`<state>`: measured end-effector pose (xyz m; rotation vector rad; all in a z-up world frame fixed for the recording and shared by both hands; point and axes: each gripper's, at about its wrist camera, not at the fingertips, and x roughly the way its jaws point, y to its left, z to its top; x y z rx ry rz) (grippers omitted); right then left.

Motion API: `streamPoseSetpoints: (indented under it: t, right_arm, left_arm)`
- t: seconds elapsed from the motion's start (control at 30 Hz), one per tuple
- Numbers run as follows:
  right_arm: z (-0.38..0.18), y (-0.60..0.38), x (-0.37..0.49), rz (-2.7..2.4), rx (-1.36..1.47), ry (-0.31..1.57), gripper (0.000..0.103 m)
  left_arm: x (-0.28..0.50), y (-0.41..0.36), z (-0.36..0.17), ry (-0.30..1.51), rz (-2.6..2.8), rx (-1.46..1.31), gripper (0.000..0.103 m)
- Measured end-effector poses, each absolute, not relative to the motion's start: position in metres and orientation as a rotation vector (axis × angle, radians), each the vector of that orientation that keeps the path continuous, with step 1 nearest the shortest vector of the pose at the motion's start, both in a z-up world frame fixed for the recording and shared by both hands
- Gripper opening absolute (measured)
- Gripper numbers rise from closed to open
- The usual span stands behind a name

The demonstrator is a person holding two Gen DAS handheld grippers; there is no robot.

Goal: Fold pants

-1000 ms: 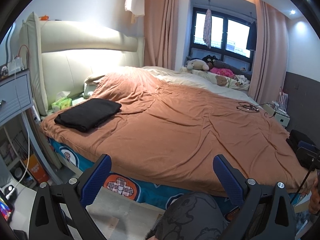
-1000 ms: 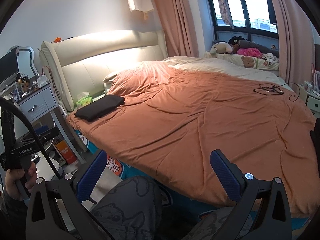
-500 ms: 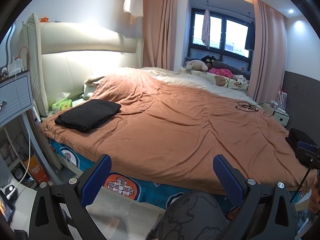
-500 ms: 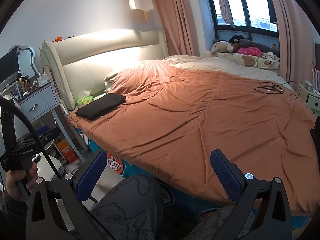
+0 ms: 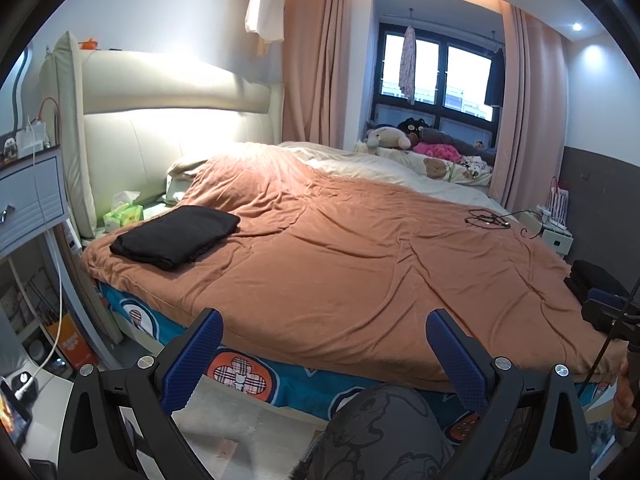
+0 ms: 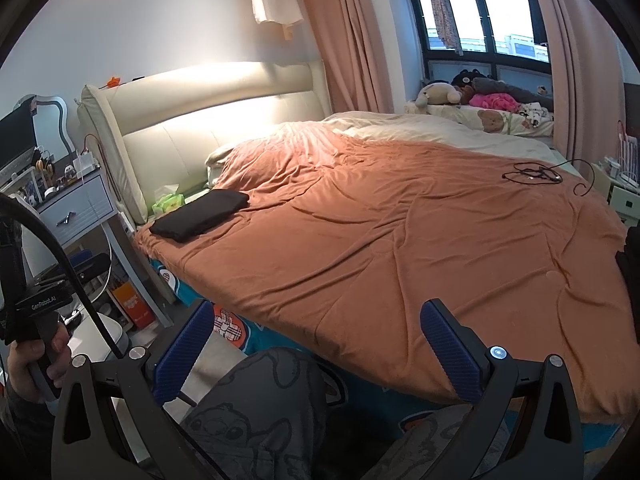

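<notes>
One tangled cable [image 5: 490,219] lies on the blanket [image 5: 360,264], well apart from the folded pants [image 5: 176,236].

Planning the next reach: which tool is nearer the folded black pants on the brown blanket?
Left, probably. The left tool sits off the bed edge nearest the folded black pants; the right tool sits further along that edge.

"GenRobot.AI" stands on the left claw's handle [image 6: 40,304] (white lettering, right wrist view).
</notes>
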<state>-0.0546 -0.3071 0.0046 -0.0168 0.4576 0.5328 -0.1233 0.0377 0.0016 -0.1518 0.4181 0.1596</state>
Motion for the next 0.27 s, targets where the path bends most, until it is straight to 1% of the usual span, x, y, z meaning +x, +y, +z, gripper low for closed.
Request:
streamPoseSetpoints:
  t: [0.27]
  right_arm:
    - [0.0023, -0.306, -0.0541, 0.532, -0.017, 0.475, 0.103]
  left_arm:
    - [-0.1289, 0.036, -0.002, 0.409, 0.147, -0.147, 0.102]
